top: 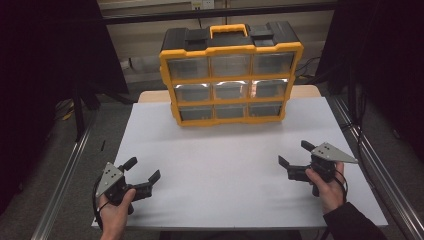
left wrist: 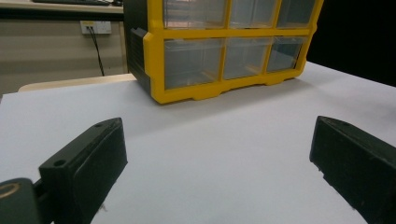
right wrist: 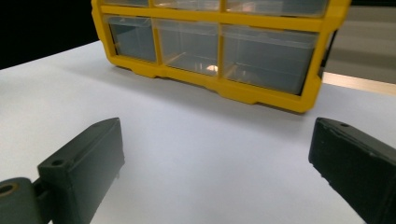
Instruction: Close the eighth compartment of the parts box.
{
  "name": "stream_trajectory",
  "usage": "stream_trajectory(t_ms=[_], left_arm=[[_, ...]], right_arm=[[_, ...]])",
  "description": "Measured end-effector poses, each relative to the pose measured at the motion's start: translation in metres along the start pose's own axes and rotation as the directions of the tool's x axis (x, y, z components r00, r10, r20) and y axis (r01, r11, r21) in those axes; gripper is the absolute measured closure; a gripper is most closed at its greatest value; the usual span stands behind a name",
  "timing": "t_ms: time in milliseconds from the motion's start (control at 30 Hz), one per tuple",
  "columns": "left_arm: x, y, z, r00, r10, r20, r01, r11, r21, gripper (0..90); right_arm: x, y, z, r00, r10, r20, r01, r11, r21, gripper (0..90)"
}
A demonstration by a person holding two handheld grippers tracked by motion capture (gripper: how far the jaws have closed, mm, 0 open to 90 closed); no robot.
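Observation:
A yellow and black drawer cabinet [top: 231,75] stands upright at the far middle of the white table [top: 225,165]. It has three rows of three clear drawers, all pushed in, and a yellow handle on top. My left gripper [top: 145,168] rests near the front left corner, held by a hand, jaws wide apart and holding nothing. My right gripper [top: 293,152] sits at the right side, also open with nothing held. The left gripper view shows the cabinet [left wrist: 219,56] beyond the open gripper [left wrist: 219,154]. The right gripper view shows the cabinet [right wrist: 215,42] ahead of that open gripper [right wrist: 217,154].
Metal rails [top: 65,170] run along both sides of the table. A wooden surface edge [top: 305,91] shows beside and behind the cabinet. A wall socket [left wrist: 95,27] with a cable sits on the back wall. Dark curtains flank the space.

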State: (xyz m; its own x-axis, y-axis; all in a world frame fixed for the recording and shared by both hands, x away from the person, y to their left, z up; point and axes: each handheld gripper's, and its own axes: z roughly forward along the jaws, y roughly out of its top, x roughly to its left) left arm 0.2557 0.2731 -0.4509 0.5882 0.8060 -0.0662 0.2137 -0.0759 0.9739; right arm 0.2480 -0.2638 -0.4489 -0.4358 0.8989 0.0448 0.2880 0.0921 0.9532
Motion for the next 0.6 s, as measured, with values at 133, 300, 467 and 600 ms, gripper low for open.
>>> stream_trajectory(t_ms=[133,300,467,600], left_arm=[[-0.002,0.0,-0.001,1.0,-0.004,0.002,0.004,1.0,0.002,3.7],[-0.002,-0.001,-0.002,1.0,-0.008,-0.002,0.008,1.0,0.005,3.7],[-0.001,-0.002,-0.004,0.9999,-0.012,-0.01,0.012,0.9999,0.002,3.7],[-0.001,-0.001,-0.006,0.9997,-0.011,-0.019,0.011,0.9999,-0.001,3.7]], right_arm=[[-0.005,-0.004,-0.01,0.9998,0.0,0.02,0.0,1.0,0.0,2.7],[-0.008,-0.005,-0.022,0.9987,0.012,0.049,-0.012,1.0,0.006,2.7],[-0.012,-0.008,-0.032,0.9973,0.029,0.068,-0.028,1.0,-0.01,2.7],[-0.011,-0.012,-0.039,0.9967,0.034,0.074,-0.033,0.999,-0.008,2.6]])
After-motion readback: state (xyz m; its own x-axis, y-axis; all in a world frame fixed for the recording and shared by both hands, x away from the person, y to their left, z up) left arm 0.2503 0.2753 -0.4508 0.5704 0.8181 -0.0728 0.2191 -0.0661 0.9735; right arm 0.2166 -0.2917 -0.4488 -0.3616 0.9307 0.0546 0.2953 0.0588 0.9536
